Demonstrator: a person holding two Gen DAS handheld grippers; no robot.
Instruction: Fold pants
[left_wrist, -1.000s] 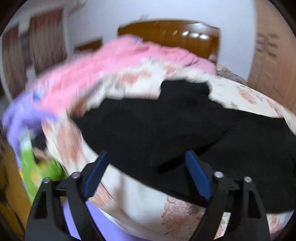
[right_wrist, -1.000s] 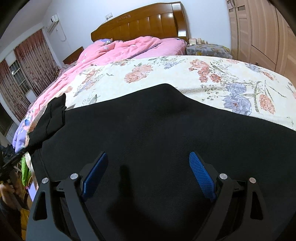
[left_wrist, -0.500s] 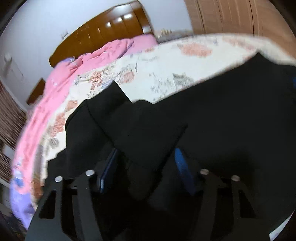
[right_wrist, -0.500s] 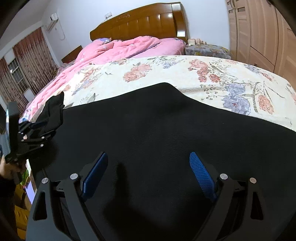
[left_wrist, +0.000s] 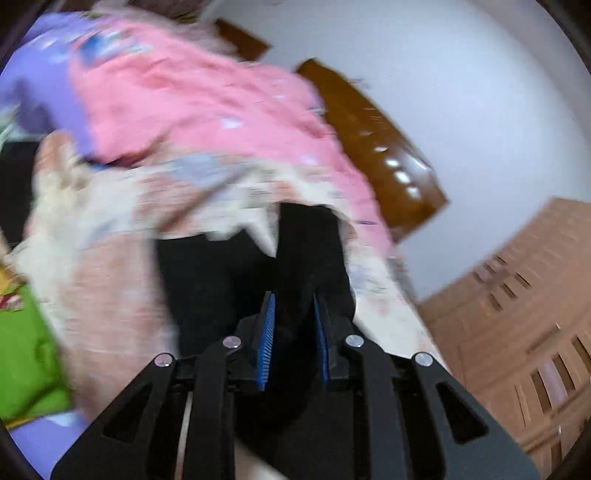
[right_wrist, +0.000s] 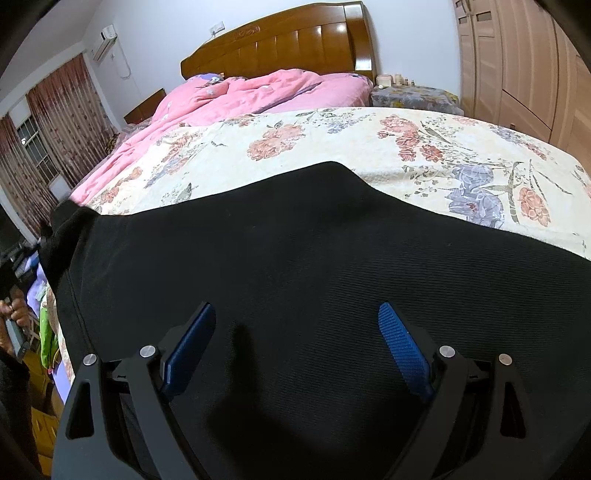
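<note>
One end of the pants is lifting off the bed's left edge, left gripper just closing on it; right gripper hovering wide, empty. Folding barely starting.

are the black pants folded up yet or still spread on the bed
Mostly spread: the black pants lie flat across the bed; only one end is bunched between the left gripper fingers.

Left wrist view: heavy motion blur, glare spots on headboard. Right wrist view: sharp, even indoor light, soft shadows on pants; fisheye bending at edges.
</note>
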